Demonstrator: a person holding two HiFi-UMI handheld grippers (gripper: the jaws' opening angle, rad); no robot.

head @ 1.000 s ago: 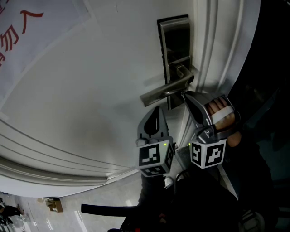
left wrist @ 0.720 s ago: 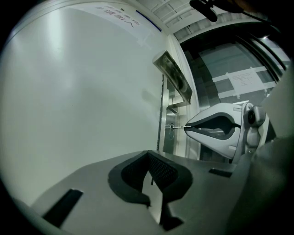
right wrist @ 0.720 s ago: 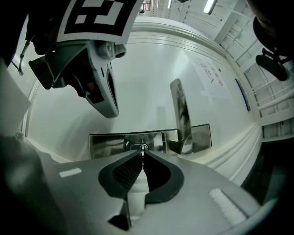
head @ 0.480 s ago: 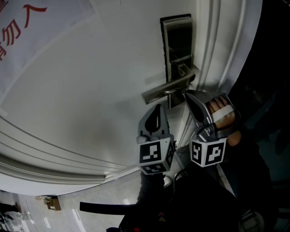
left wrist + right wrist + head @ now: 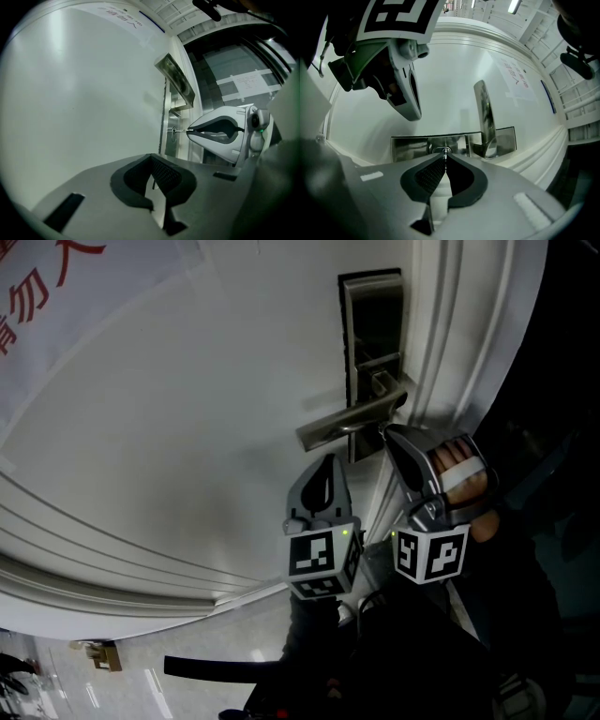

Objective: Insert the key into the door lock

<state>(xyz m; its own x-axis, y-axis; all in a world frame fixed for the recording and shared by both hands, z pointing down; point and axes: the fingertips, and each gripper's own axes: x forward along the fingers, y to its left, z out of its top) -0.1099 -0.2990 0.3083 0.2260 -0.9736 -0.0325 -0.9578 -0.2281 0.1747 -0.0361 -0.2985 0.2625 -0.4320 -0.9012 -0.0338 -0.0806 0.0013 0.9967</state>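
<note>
A dark metal lock plate with a lever handle sits on the white door. My right gripper is just below the handle and is shut on a thin key. The key's tip is at the round keyhole in the lock plate. From the left gripper view, the key bridges the right gripper and the keyhole; its depth is unclear. My left gripper hangs beside it, off the door, jaws shut with nothing visible in them.
The moulded door frame runs along the right of the lock. A white sheet with red characters is stuck on the door at upper left. The lever handle stands right next to the key. The floor shows at the bottom.
The head view has drifted slightly, so the lock sits a little further right. Both grippers hold nearly the same place at the lock.
</note>
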